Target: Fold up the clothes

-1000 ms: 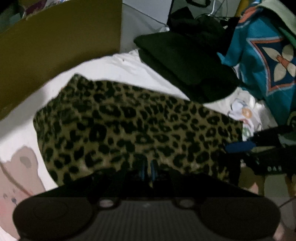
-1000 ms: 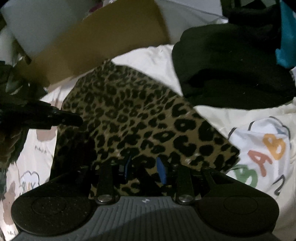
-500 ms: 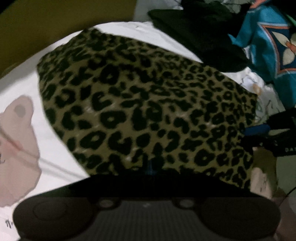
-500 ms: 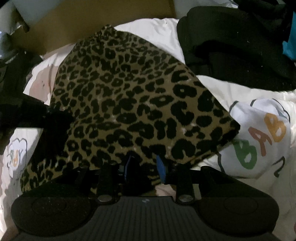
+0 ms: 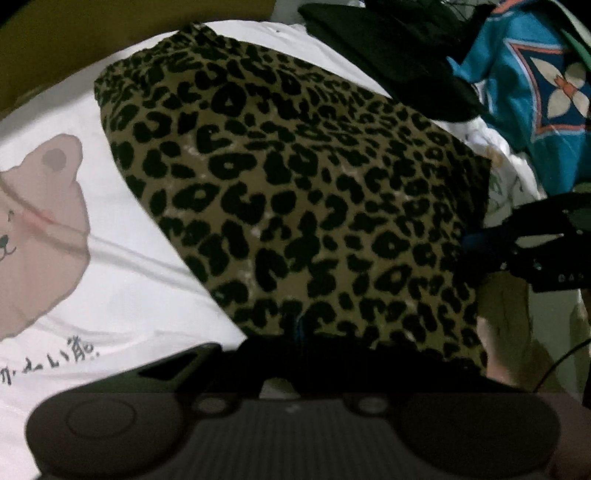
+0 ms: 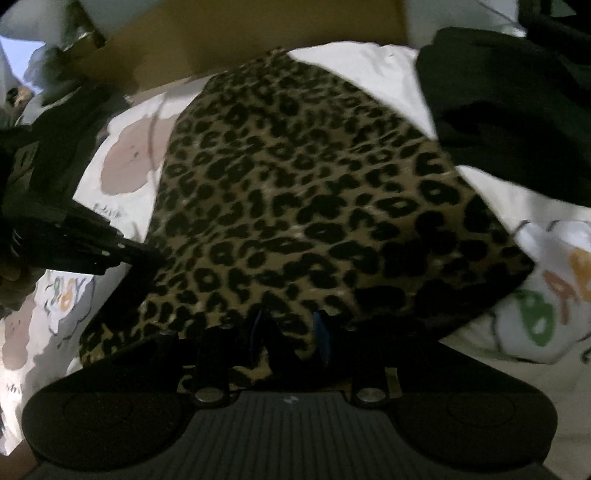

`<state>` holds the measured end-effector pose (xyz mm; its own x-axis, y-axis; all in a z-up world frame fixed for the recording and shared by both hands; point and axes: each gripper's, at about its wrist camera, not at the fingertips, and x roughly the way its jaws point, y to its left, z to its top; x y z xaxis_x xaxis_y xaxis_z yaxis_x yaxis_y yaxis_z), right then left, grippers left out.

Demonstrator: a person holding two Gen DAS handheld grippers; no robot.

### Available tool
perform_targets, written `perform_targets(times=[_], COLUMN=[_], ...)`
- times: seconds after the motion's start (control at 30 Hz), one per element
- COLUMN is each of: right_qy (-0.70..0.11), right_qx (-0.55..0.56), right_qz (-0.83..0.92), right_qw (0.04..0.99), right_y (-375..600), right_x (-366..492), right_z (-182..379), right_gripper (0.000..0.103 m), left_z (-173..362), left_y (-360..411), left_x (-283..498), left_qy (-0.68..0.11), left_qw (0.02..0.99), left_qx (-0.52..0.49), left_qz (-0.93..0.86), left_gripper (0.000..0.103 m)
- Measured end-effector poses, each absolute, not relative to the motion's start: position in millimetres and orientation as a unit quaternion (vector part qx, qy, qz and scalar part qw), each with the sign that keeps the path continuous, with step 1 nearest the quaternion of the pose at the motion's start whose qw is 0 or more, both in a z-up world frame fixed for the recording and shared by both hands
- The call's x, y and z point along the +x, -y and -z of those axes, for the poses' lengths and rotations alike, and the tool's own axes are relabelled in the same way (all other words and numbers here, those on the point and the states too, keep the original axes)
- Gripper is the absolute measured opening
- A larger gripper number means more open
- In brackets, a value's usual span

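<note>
From my left tool's (image 5: pixel 300 328) camera, the leopard-print fleece garment (image 5: pixel 295 184) fills the middle, draped over the white bedsheet printed with a pink bear (image 5: pixel 110 295). Its near hem runs into my left tool, whose fingers are pressed together on the fabric, a sliver of blue pad showing at the pinch. My right tool (image 5: pixel 476 240) sits at the garment's right edge, touching the cloth. Beyond lie a heap of dark clothes (image 5: pixel 399 62) and a teal patterned cloth (image 5: pixel 524 103).

From my right tool's (image 6: pixel 288 332) camera, the same leopard garment (image 6: pixel 314 206) spreads ahead, lifted at its near edge. A fold of it sits between my blue-padded fingers (image 6: pixel 320 332), which are pinching it. My left tool (image 6: pixel 110 254) holds the garment's left edge. The dark pile (image 6: pixel 509 118) sits at the upper right, and a brown cardboard panel (image 6: pixel 258 33) stands behind.
</note>
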<state>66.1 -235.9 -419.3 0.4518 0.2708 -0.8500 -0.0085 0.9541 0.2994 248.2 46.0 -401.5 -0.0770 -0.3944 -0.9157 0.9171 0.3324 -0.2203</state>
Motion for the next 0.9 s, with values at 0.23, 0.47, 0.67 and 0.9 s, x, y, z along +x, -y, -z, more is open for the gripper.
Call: perform_targets(times=[0.23, 0.47, 0.67, 0.9], right_qy=[-0.533, -0.54, -0.542, -0.544], right_qx=[0.107, 0.093, 0.086, 0.08], right_qz=[-0.143, -0.174, -0.184, -0.193], right_qw=[0.827, 0.818, 0.815, 0.813], right_y=[200, 182, 176, 172], right_x=[60, 56, 55, 54], right_z=[427, 430, 430, 429], right_gripper=[0.037, 0.036, 0.036, 0.036], left_z=[395, 388, 387, 400], left_y=[-74, -112, -134, -139], left_x=[247, 246, 229, 208], left_qy=[-0.523, -0.537, -0.549, -0.553], left_qw=[0.632, 0.626, 0.61, 0.599], left_qx=[0.258, 0.26, 0.243, 0.241], left_qz=[0.51, 0.501, 0.517, 0.527], left_gripper=[0.004, 0.005, 0.015, 0.029])
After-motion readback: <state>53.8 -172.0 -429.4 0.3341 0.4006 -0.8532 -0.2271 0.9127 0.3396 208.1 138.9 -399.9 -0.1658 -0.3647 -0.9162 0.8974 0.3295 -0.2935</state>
